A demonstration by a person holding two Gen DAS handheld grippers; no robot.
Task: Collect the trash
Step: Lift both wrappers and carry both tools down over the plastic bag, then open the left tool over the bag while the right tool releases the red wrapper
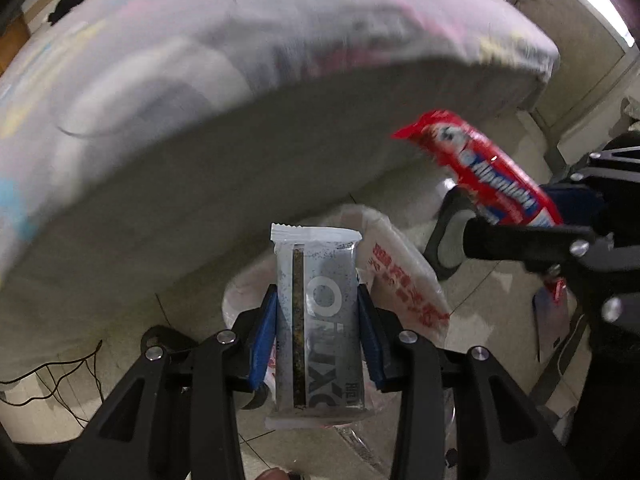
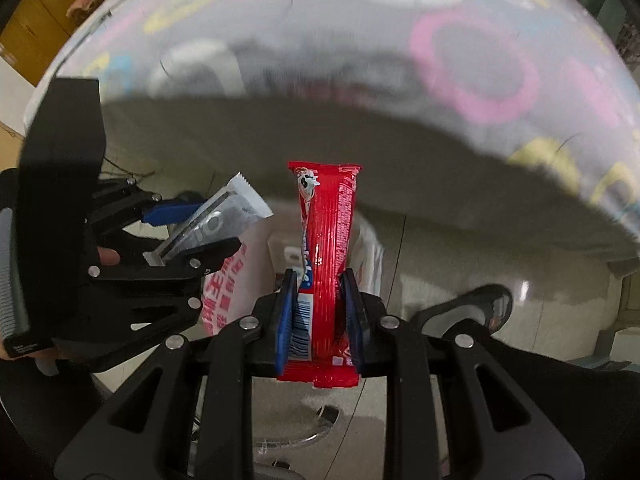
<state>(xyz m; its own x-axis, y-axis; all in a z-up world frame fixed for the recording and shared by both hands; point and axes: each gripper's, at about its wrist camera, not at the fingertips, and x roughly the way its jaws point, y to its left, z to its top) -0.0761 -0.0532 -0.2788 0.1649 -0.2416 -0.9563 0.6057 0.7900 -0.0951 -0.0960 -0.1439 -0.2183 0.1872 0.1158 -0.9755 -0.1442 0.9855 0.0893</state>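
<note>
- Bed (image 1: 240, 80) fills upper frame, blurred; pattern hard to read.
- Plastic bag (image 1: 404, 276) at centre, below both wrappers — we judge it's the drop target; its opening is hidden.
- Left hand-held gripper (image 1: 316, 336) clamps grey wrapper (image 1: 318, 312), centre.
- Right hand-held gripper (image 2: 318, 316) clamps red wrapper (image 2: 326, 248), centre.

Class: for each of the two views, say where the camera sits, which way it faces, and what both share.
Left wrist: behind the left claw, which grips a grey wrapper; faces the bed.
Right wrist: behind the right claw, which grips a red wrapper; faces the bed.
Shared: both wrappers, both claws, white plastic bag.
</note>
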